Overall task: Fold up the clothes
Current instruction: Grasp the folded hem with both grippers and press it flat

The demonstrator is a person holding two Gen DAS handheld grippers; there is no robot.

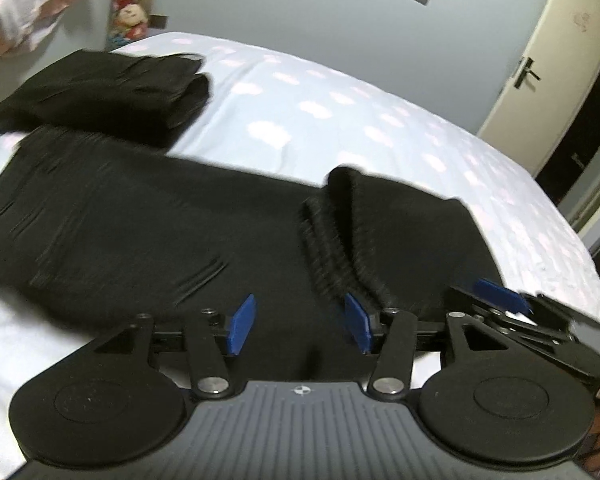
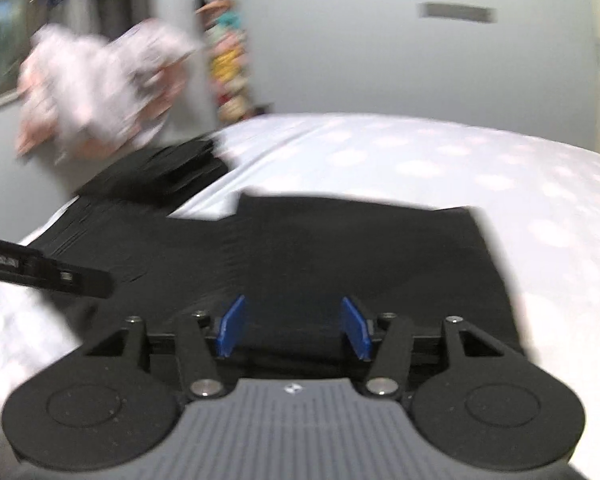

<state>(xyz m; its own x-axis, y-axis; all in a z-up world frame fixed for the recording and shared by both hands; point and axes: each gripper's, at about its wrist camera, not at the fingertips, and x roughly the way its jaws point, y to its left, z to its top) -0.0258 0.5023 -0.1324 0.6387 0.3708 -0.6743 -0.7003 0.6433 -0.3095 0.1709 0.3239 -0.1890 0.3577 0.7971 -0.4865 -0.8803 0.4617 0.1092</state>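
A black garment (image 1: 132,232) lies spread across the bed, with a ribbed cuff end (image 1: 332,248) doubled over near my left gripper. It also shows in the right wrist view (image 2: 340,248). My left gripper (image 1: 300,326) is open, low over the garment's near edge, holding nothing. My right gripper (image 2: 294,328) is open over the same garment's near edge, empty. The right gripper also shows at the right of the left wrist view (image 1: 500,292). A folded black garment (image 1: 104,92) sits at the bed's far left; it also shows in the right wrist view (image 2: 160,172).
The bed sheet (image 1: 340,120) is pale blue with pink clouds; its corner drops off at the right (image 1: 596,300). A door (image 1: 540,60) stands open at the right. Hanging plush toys (image 1: 134,4) and crumpled pale cloth (image 2: 96,88) are by the far wall.
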